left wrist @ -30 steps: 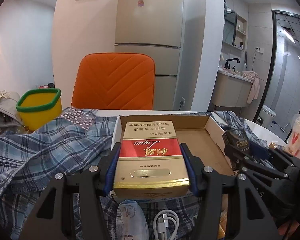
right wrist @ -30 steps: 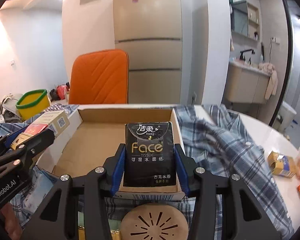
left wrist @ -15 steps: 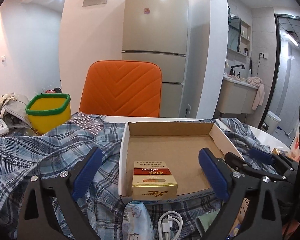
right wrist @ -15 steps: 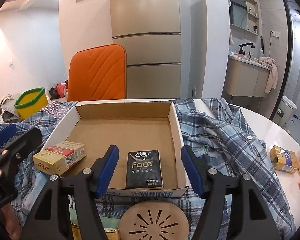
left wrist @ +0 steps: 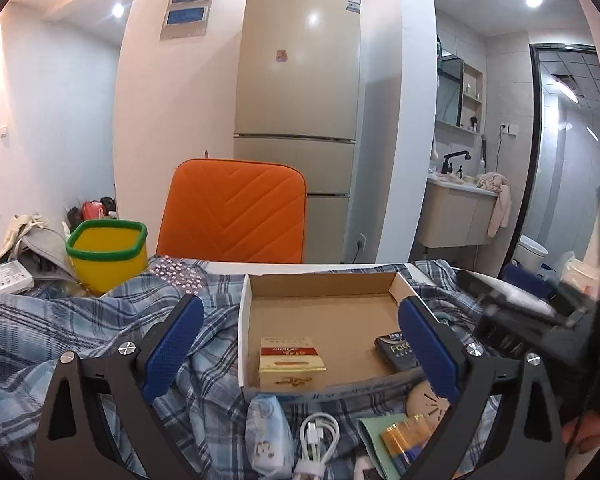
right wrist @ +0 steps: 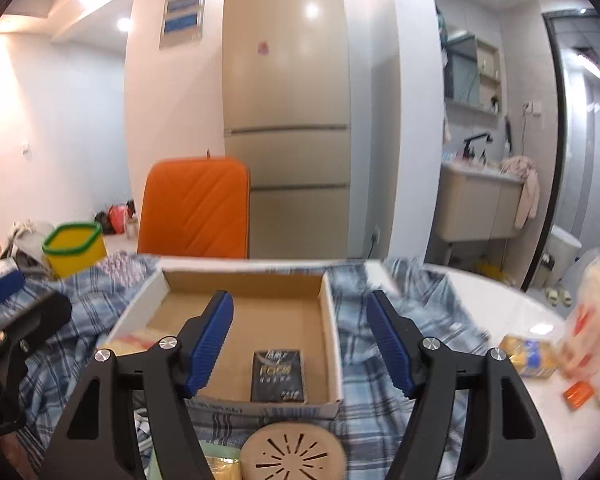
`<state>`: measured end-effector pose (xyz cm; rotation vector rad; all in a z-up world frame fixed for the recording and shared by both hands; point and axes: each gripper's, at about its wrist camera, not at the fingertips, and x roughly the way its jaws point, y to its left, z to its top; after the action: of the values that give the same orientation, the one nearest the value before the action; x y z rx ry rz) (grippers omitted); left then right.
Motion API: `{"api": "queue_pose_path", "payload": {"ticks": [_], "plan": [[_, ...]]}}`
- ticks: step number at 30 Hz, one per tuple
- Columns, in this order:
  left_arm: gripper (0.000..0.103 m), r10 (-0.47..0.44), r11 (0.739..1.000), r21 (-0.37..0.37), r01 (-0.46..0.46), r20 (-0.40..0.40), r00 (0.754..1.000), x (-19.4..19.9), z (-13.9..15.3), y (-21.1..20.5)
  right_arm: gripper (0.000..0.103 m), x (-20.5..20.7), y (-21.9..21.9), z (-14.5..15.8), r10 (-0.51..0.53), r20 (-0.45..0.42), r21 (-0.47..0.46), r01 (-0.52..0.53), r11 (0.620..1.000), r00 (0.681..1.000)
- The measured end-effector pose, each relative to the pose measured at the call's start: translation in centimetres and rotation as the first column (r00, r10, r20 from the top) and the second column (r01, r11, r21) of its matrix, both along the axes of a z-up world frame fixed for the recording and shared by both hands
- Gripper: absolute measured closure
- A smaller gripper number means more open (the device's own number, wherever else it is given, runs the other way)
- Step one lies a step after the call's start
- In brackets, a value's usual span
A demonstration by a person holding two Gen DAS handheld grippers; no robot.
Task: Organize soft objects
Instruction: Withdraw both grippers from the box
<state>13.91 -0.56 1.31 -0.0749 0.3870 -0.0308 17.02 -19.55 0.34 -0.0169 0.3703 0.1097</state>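
An open cardboard box (left wrist: 320, 292) lies on a blue plaid shirt (left wrist: 80, 332) spread over the table. Inside it, a red-and-gold box (left wrist: 290, 364) stands at the front left and a black tissue pack (left wrist: 396, 350) lies at the front right. My left gripper (left wrist: 300, 308) is wide open above and before the red-and-gold box, holding nothing. In the right wrist view, my right gripper (right wrist: 299, 300) hovers above the black tissue pack (right wrist: 278, 376). Its jaws are opening, and nothing is gripped between them. Its left finger partly hides the red-and-gold box (right wrist: 140, 338).
In front of the box lie a white cable (left wrist: 316, 440), a blue-white packet (left wrist: 268, 428) and a round beige disc (right wrist: 294, 452). A yellow bin (left wrist: 108, 252) and an orange chair (left wrist: 232, 212) stand behind. Small packets (right wrist: 530, 354) lie on the white table at right.
Both grippers let go: the red-and-gold box and the black tissue pack now rest in the cardboard box. Both grippers opened, rose and drew back.
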Motion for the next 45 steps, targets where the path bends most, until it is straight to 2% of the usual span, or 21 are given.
{"api": "queue_pose_path", "payload": {"ticks": [3, 5, 7, 10, 12, 13, 17, 19, 24, 26, 29, 34, 36, 39, 41, 45], "plan": [[0.005, -0.004, 1.000, 0.028, 0.003, 0.007, 1.000, -1.0, 0.7, -0.1, 0.031, -1.7, -0.3, 1.8, 0.007, 0.039, -0.014, -0.006, 1.000, 0.999], [0.005, -0.015, 0.999, 0.036, 0.014, 0.026, 1.000, -2.2, 1.1, -0.1, 0.024, -3.1, -0.6, 2.4, 0.008, 0.060, -0.021, -0.007, 1.000, 0.998], [0.005, -0.024, 0.999, 0.049, 0.021, 0.051, 0.998, -3.5, 1.2, -0.2, 0.018, -4.3, -0.7, 2.3, 0.017, 0.073, -0.026, -0.015, 1.000, 0.997], [0.005, -0.027, 0.997, 0.068, 0.023, 0.073, 0.997, -4.4, 0.5, -0.4, 0.017, -5.3, -0.5, 1.1, 0.027, 0.082, -0.070, -0.021, 0.997, 0.996], [0.005, -0.030, 0.998, 0.056, 0.025, 0.082, 0.996, -4.5, -0.5, -0.4, 0.017, -5.5, -0.3, -0.3, 0.029, 0.057, -0.085, -0.024, 0.996, 0.998], [0.000, -0.027, 0.998, 0.054, 0.023, 0.079, 0.996, -4.4, -1.2, -0.3, 0.017, -5.4, -0.3, -0.9, 0.041, 0.034, -0.076, -0.038, 0.996, 0.999], [0.000, -0.049, 0.994, 0.101, 0.049, 0.001, 0.999, -3.2, -3.2, -1.2, 0.017, -4.7, -0.2, -2.3, 0.060, -0.038, -0.058, -0.063, 0.996, 0.997], [0.000, -0.046, 0.992, 0.116, 0.045, 0.005, 0.999, -3.3, -3.3, -1.6, 0.017, -4.6, -0.3, -2.5, 0.066, -0.043, -0.050, -0.068, 0.996, 0.997], [0.000, -0.034, 0.997, 0.073, 0.032, 0.023, 0.999, -3.9, -3.2, -0.7, 0.015, -4.7, -0.5, -2.4, 0.060, -0.034, -0.040, -0.061, 0.997, 0.998], [0.000, -0.030, 0.998, 0.050, 0.028, 0.034, 0.999, -4.1, -3.1, -0.2, 0.007, -4.8, -0.6, -2.3, 0.060, -0.024, -0.036, -0.061, 0.997, 0.998], [0.000, -0.029, 0.999, 0.036, 0.028, 0.038, 0.999, -4.2, -3.1, 0.0, 0.002, -5.0, -0.5, -2.2, 0.064, -0.018, -0.037, -0.064, 0.997, 0.998], [0.000, -0.024, 0.999, 0.033, 0.022, 0.073, 0.997, -4.9, -2.6, 0.3, 0.001, -5.1, -0.1, -2.2, 0.073, -0.014, -0.051, -0.074, 0.996, 0.997], [0.000, -0.021, 0.999, 0.032, 0.018, 0.097, 0.995, -5.4, -2.4, 0.3, 0.000, -5.1, -0.1, -2.2, 0.086, -0.021, -0.047, -0.087, 0.995, 0.996], [0.000, 0.002, 1.000, 0.027, -0.006, 0.132, 0.991, -6.1, -2.0, 0.5, 0.000, -4.7, -0.2, -2.3, 0.188, -0.071, 0.008, -0.188, 0.982, 0.980], [0.000, 0.011, 1.000, 0.024, -0.014, 0.144, 0.990, -6.3, -1.9, 0.6, 0.000, -4.4, -0.3, -2.5, 0.222, -0.100, 0.048, -0.218, 0.975, 0.970], [0.000, -0.016, 1.000, 0.015, 0.014, 0.160, 0.987, -6.5, -1.9, 0.6, 0.000, -4.1, -0.3, -3.0, 0.214, -0.119, 0.060, -0.208, 0.976, 0.970]]}}
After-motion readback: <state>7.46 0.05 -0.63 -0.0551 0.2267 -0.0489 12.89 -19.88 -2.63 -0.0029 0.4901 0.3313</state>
